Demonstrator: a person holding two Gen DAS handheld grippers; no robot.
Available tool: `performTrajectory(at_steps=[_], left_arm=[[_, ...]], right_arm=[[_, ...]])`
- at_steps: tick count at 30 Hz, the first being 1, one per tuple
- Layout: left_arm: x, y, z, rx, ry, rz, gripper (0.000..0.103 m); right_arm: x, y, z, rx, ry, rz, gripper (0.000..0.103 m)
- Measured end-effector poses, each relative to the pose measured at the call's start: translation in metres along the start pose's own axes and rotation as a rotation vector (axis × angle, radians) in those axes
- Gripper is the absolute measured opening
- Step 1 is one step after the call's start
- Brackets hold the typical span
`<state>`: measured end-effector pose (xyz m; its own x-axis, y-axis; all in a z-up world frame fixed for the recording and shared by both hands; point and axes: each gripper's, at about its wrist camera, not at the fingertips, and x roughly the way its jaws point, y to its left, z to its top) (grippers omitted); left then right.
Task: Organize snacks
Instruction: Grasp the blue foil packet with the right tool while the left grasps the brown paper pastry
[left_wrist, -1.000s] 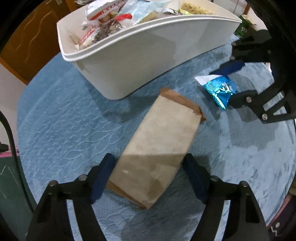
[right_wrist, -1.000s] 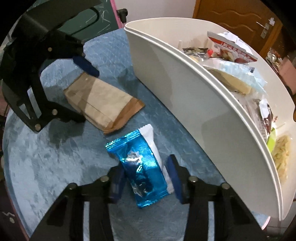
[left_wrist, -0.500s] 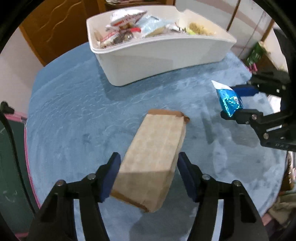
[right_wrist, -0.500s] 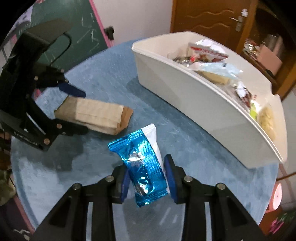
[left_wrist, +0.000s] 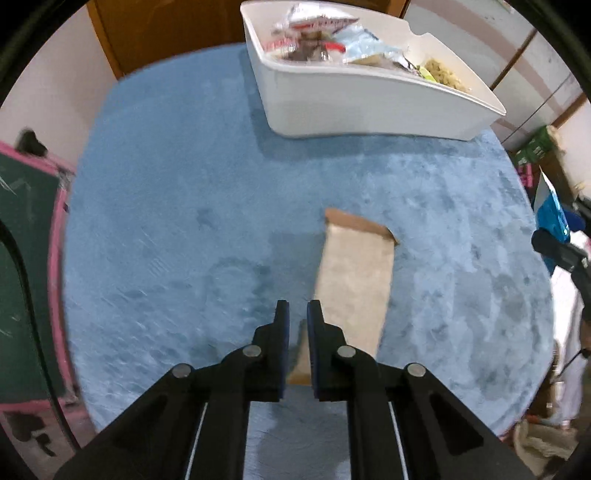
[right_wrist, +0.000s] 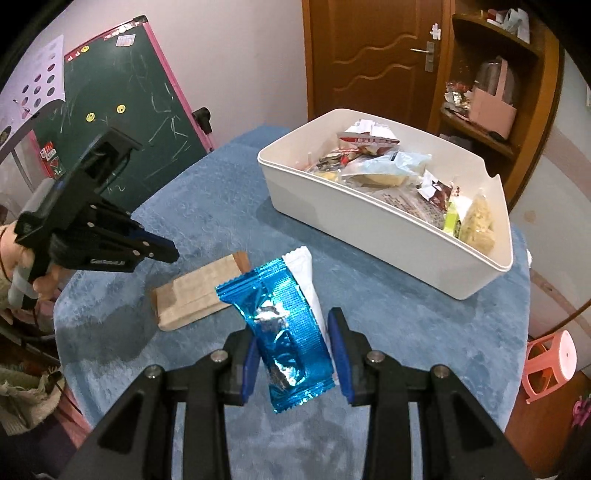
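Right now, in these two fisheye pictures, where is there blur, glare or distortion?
Left wrist view: motion blur smears the snacks in the white plastic bin and the pink-framed chalkboard; the round blue tablecloth bulges from the fisheye. Right wrist view: sharper; glare spots shine on the blue foil snack packet; the brown wooden door bows.

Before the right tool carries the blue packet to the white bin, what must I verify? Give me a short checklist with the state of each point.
1. Blue packet held between the right tool's pads: ok.
2. Packet lifted off the blue cloth: ok.
3. White bin open on top, with some room near its close wall: ok.
4. Path from packet to bin free of objects: ok.
5. Left tool holding the brown paper packet: not ok; it is shut on nothing and the packet lies on the cloth.
6. Firmness of the right grip: cannot tell.
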<state>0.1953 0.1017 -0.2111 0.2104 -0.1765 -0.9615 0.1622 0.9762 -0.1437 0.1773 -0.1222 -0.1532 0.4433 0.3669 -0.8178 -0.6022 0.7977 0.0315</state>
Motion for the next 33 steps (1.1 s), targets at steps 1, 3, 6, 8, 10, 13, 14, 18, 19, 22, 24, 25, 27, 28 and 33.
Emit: performTrajectory(at_steps=[1,3,6,8,10,13,14,18,19,22,24,25,27,28,33], left_arm=[[0.002,0.003,0.0,-0.01,0.004,-0.019,0.029],[0.003,0.001,-0.007,-0.011,-0.009,-0.062,0.069],[0.007,-0.012,-0.015,0.003,-0.048,-0.085,0.077],[0.014,-0.02,-0.014,0.013,-0.035,-0.105,0.077],[0.023,-0.029,-0.012,0.031,-0.019,-0.1,0.077],[0.036,-0.04,-0.011,0.066,-0.001,-0.067,0.077],[0.04,-0.044,-0.011,0.075,0.004,-0.057,0.077],[0.055,-0.054,-0.009,0.104,0.013,-0.013,0.077],[0.059,-0.058,-0.008,0.113,0.008,-0.005,0.077],[0.062,-0.067,-0.009,0.134,-0.006,0.036,0.068],[0.064,-0.074,-0.008,0.133,-0.02,0.063,0.056],[0.064,-0.074,-0.008,0.122,-0.021,0.055,0.056],[0.064,-0.074,-0.008,0.1,-0.032,0.047,0.055],[0.063,-0.075,-0.009,0.098,-0.04,0.052,0.055],[0.048,-0.072,-0.013,0.09,-0.089,0.042,0.055]], right_arm=[[0.002,0.0,0.001,0.001,0.001,-0.001,0.035],[0.003,0.0,-0.003,0.006,0.003,0.006,0.035],[0.006,0.003,-0.007,0.011,0.008,0.018,0.035],[0.01,0.005,-0.01,0.016,0.018,0.024,0.035],[0.013,0.006,-0.011,0.021,0.022,0.029,0.035],[0.014,0.007,-0.012,0.028,0.018,0.041,0.035],[0.013,0.008,-0.012,0.03,0.016,0.043,0.035],[0.013,0.009,-0.013,0.033,0.015,0.053,0.035],[0.013,0.01,-0.014,0.035,0.016,0.056,0.035],[0.013,0.01,-0.014,0.047,0.014,0.065,0.035],[0.014,0.01,-0.014,0.055,0.014,0.074,0.035],[0.014,0.01,-0.014,0.058,0.015,0.078,0.035],[0.015,0.01,-0.014,0.065,0.017,0.089,0.035],[0.016,0.01,-0.013,0.068,0.018,0.092,0.035],[0.012,0.009,-0.012,0.075,0.007,0.101,0.035]])
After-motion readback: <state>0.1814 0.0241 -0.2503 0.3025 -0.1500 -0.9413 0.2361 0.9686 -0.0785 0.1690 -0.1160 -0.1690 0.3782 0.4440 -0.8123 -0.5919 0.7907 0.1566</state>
